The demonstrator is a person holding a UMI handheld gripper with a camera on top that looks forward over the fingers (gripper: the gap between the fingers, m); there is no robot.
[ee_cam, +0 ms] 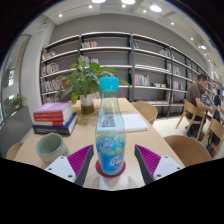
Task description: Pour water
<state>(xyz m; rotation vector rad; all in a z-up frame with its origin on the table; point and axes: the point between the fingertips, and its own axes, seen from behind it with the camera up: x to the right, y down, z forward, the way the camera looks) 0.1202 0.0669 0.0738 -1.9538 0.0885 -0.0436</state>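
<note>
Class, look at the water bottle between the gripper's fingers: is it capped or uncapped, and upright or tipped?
Capped and upright. The bottle wears its blue cap and stands straight on the table, the gripper closed on its sides.

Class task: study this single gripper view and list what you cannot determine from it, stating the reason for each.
- Bottle, gripper view: the label's print is too small to read.
- Tongs: the bottle stands between them, but its base hides whether both pads press on it.
- Cup: its inside is hidden by its rim.
- Stacked books: titles too small to read.
- Seated person: what they are doing is too small to tell.
</note>
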